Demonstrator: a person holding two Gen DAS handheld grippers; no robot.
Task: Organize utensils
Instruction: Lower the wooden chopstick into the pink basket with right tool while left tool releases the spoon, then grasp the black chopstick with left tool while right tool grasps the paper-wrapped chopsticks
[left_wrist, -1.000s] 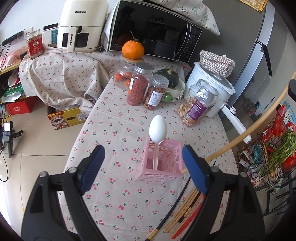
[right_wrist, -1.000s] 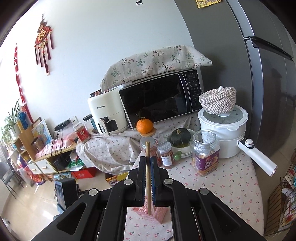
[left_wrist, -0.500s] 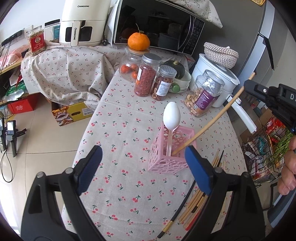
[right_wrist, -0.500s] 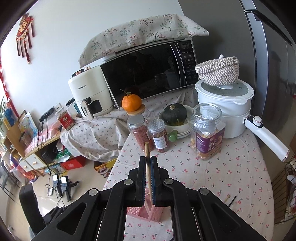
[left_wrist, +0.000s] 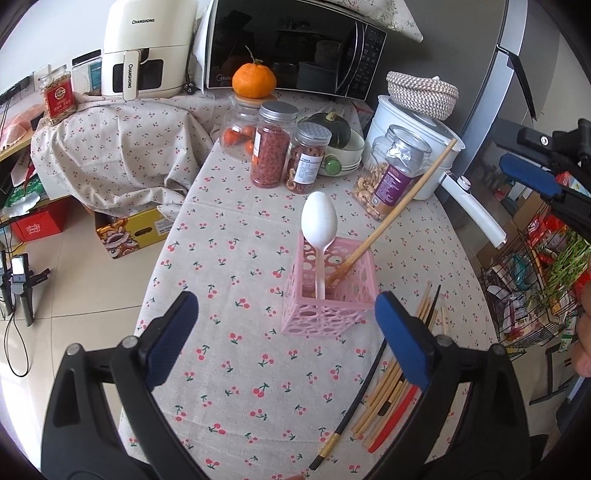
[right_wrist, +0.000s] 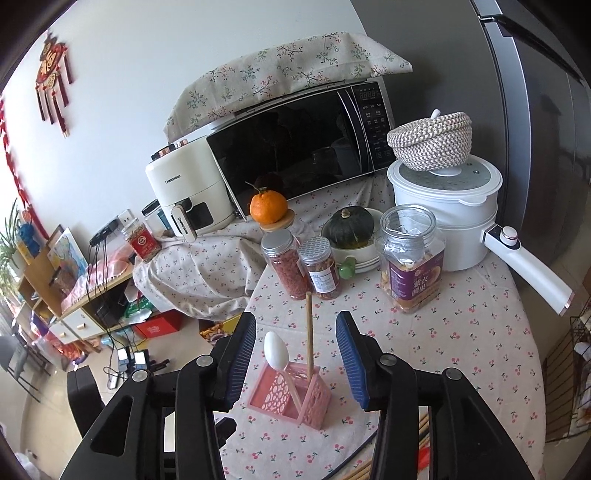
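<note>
- Pink holder (left_wrist: 330, 295) stood on the cherry-print tablecloth (left_wrist: 236, 373), near the table's middle, openwork walls, open top.
- White spoon (left_wrist: 319, 221) stood in it handle down, bowl up, leaning on the far rim. Probably placed that way so the bowl stays clear of the holder floor.
- Wooden chopstick (left_wrist: 397, 212) rested with its lower end inside the holder, shaft leaning out over the rim towards the nut jar (left_wrist: 391, 173).
- Right gripper (right_wrist: 297, 358): jaws opening, about half spread. Chopstick stood in the gap between the pads but neither pad pressed on it; it was carried by the holder alone. Judged as a release after insertion.
- Left gripper (left_wrist: 286, 339): jaws opening, nearly at full spread, nothing between them. It hovered over the tablecloth just this side of the holder, touching neither holder nor cloth as far as could be told.
- Loose chopsticks (left_wrist: 384, 395) lay flat on the cloth beside the left gripper's right finger: several wooden, one black with a gold tip, one red. Still to be sorted.
- Judgement: task partly done; two items in the holder, the bundle outstanding. Wide left jaws suit a pick from that bundle or steadying the light holder, which could tip under the leaning chopstick.
</note>
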